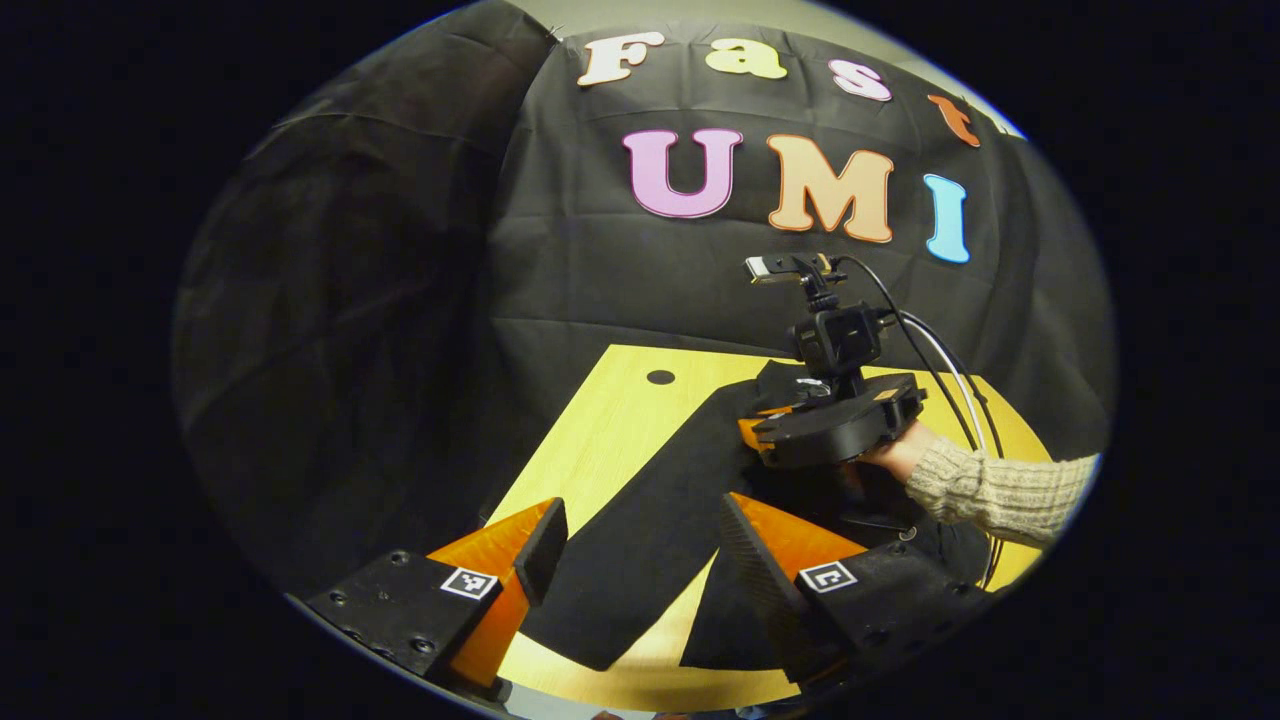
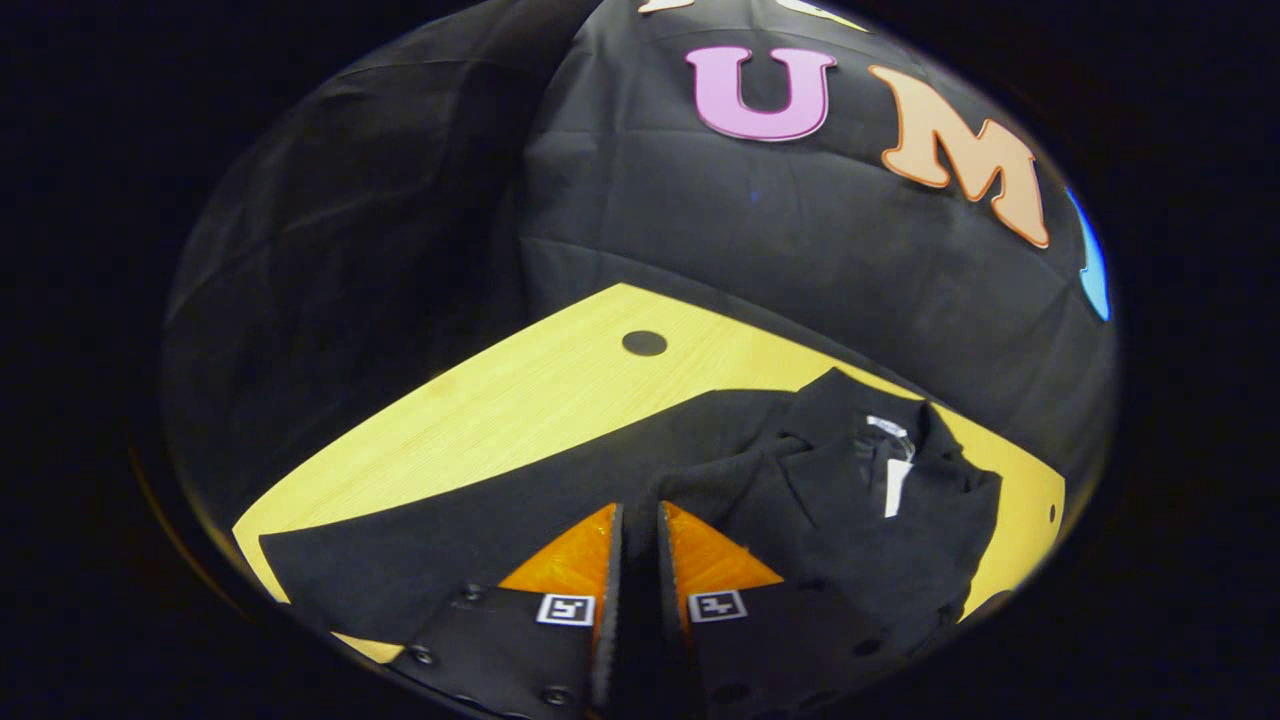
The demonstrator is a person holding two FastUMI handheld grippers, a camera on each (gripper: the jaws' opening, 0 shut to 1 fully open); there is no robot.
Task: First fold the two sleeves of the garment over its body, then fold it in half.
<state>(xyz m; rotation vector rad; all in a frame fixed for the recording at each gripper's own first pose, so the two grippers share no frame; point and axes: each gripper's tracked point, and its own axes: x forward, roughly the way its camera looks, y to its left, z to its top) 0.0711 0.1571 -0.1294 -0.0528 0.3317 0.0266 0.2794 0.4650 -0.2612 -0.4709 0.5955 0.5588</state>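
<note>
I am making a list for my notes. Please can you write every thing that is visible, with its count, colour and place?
garment: one, black, spread on the table, one sleeve lying out long
white tag: one, at the garment's neck
table: one, light wood
round hole: one, dark, in the table near the far edge
booth wall: black cloth, behind the table
cables: black and white, behind the right hand-held gripper
left hand-held gripper: open, above the garment
right hand-held gripper: nearly closed, at the garment
hand: one, knitted beige sleeve, holding the right hand-held gripper
</note>
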